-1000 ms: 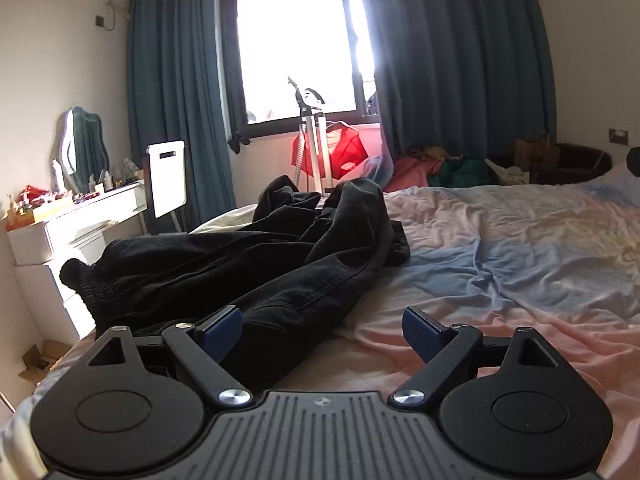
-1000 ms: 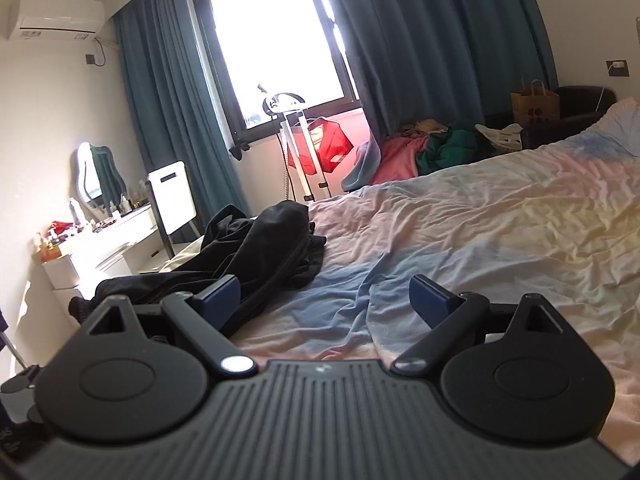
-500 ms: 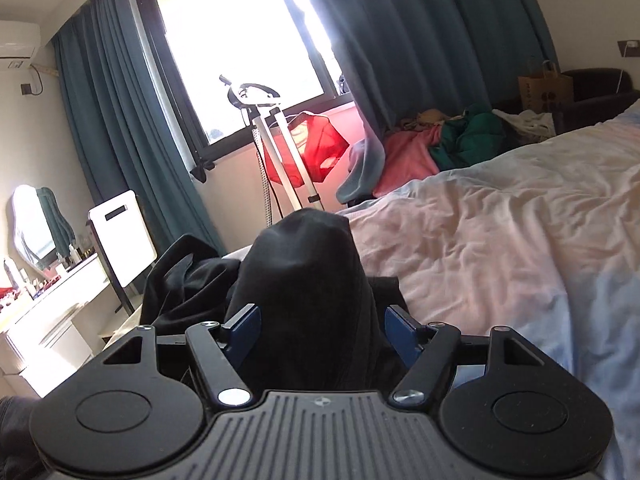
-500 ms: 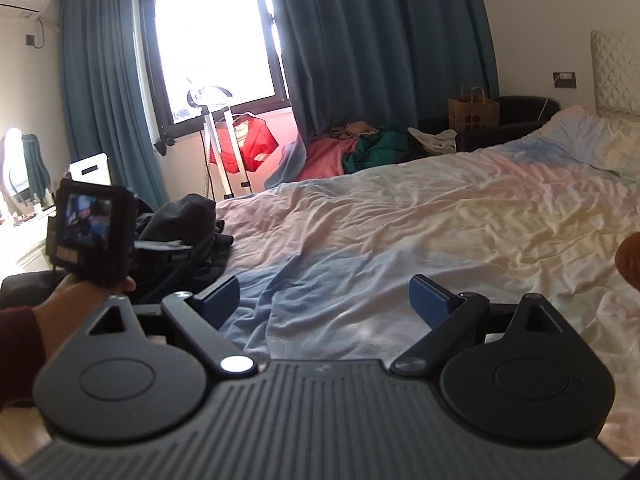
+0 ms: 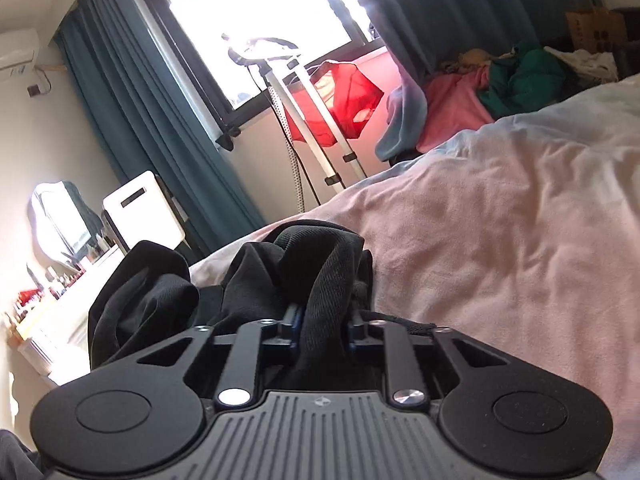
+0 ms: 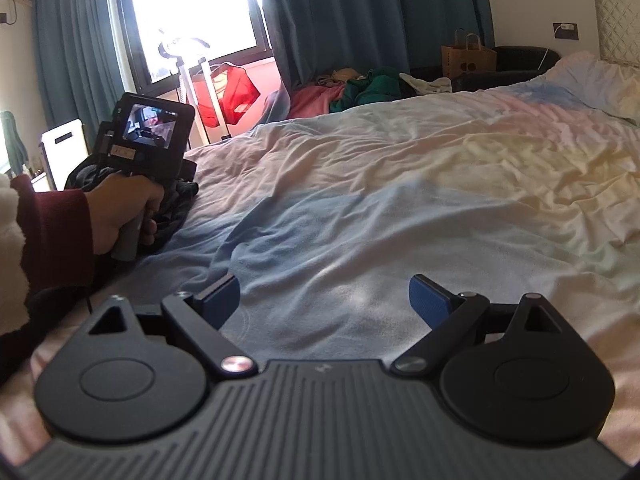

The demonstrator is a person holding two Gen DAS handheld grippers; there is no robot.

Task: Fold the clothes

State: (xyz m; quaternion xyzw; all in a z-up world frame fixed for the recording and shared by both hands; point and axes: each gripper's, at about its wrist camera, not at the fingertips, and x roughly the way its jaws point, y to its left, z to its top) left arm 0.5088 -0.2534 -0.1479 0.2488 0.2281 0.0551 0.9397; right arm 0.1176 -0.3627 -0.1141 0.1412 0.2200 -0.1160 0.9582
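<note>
Left claw clamped on bunched black garment, right claw open, empty over bed. Risk: multi-layer pinch drags the heap.

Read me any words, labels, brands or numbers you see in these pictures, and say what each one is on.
No text can be read in either view.
Paper bag: dark round marks, no letters to make out.
Left gripper's camera back: a small strip under the screen, too blurred to read.
Air conditioner: small marks, too small to read.
</note>
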